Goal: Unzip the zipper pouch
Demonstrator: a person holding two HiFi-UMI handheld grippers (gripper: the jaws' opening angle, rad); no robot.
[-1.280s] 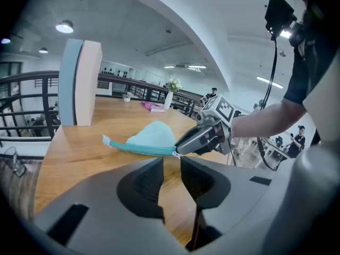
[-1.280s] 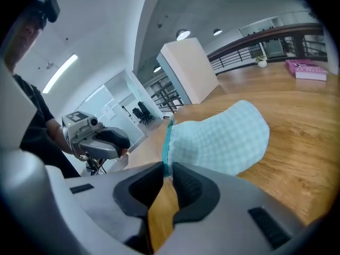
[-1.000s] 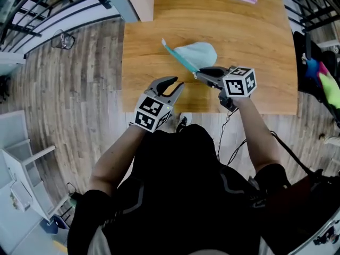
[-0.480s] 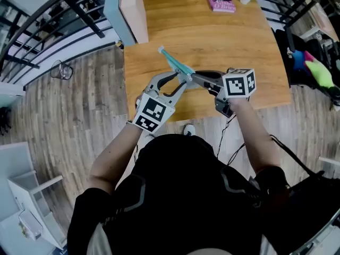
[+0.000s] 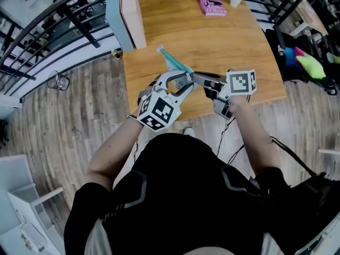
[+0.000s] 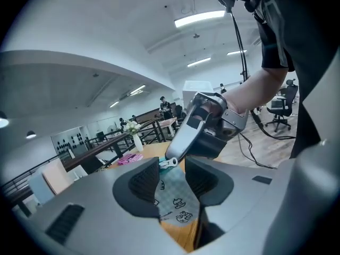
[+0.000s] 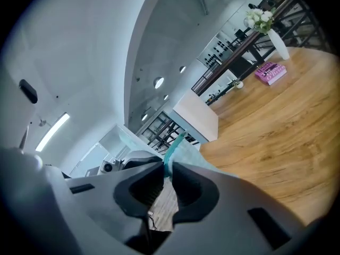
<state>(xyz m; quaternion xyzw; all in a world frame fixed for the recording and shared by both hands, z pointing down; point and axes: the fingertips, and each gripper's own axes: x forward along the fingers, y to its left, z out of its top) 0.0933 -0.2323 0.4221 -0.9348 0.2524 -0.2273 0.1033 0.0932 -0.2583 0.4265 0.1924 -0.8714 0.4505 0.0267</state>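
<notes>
Head view steeply down; both gripper views close on shared pouch (image 6: 174, 198).

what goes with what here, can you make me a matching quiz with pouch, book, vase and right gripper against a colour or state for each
Things:
1 pouch
2 book
3 vase
4 right gripper

Matches:
a pink
b shut on the pouch
c white
d light teal, printed

Pairs: 1-d; 2-a; 3-c; 4-b
</notes>
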